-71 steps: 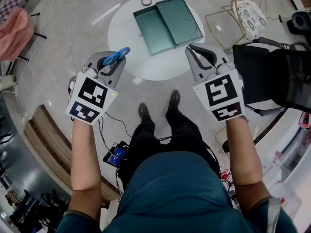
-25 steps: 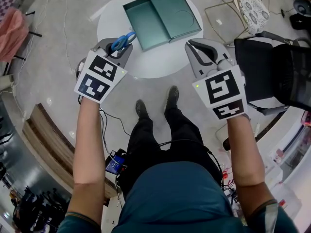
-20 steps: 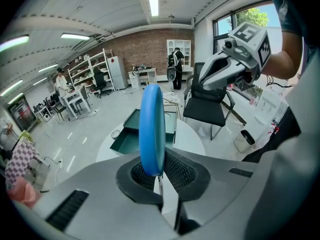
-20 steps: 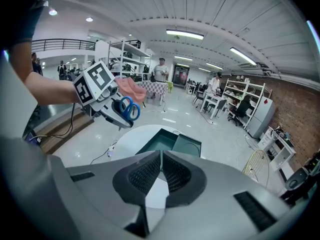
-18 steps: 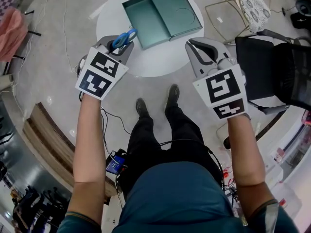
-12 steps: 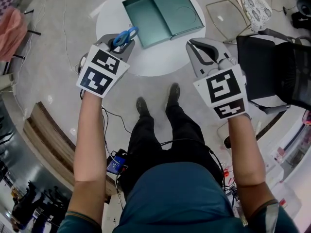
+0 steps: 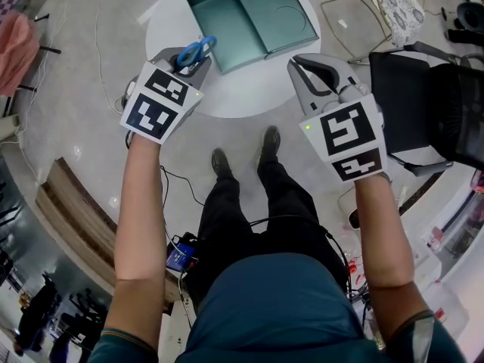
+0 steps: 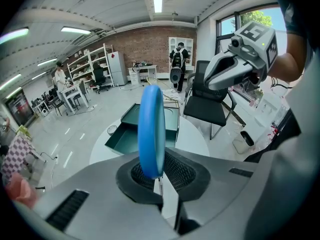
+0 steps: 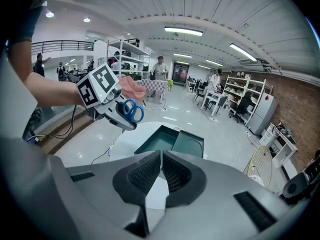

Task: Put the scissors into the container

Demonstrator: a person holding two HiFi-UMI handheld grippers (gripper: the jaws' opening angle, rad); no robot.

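**Head view.** We see one pair of scissors (image 7: 196, 49) held in the left gripper (image 7: 190, 56) above the near-left edge of the round white surface (image 7: 249, 91). The blue handle loops stick out past the jaw tips. The long axis runs along the jaws, handles pointing away from the person toward the single green container (image 7: 225, 27). The container lies open near the far edge, with its lid (image 7: 275, 12) flat beside it on the right. The right gripper (image 7: 319, 65) hangs over the near-right edge, well apart from the left. One black chair (image 7: 423, 100) stands to the right of the surface.

**Left gripper view.** We see the jaws pinching the scissors. One blue loop stands edge-on and upright above the pads, and a thin strip of blade shows between them. The container lies beyond, in line with the jaws.

**Right gripper view.** We see the jaws pressed together with nothing between them. The other gripper and the two blue loops appear at upper left, above the surface.
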